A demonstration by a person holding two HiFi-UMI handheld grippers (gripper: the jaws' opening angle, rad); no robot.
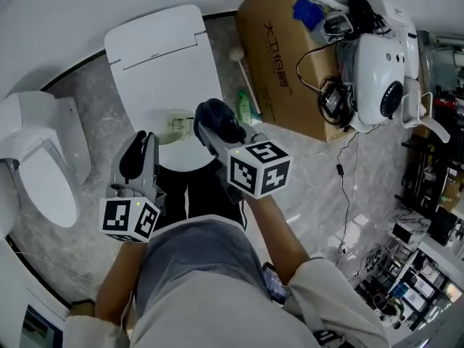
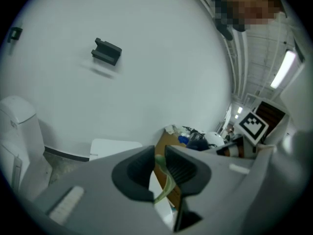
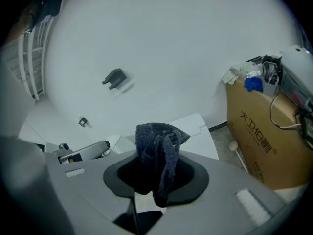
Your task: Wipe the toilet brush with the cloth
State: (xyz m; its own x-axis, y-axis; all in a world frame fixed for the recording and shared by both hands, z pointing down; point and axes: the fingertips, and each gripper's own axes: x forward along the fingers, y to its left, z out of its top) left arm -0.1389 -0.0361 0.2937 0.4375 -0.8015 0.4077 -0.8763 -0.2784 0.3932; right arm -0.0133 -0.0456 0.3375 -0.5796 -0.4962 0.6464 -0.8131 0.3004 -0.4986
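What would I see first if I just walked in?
Probably the dark blue cloth bunched in the right hand-held gripper, held over the white toilet. Next, the left hand-held gripper pinching a thin pale green handle, and the big cardboard box at the right.
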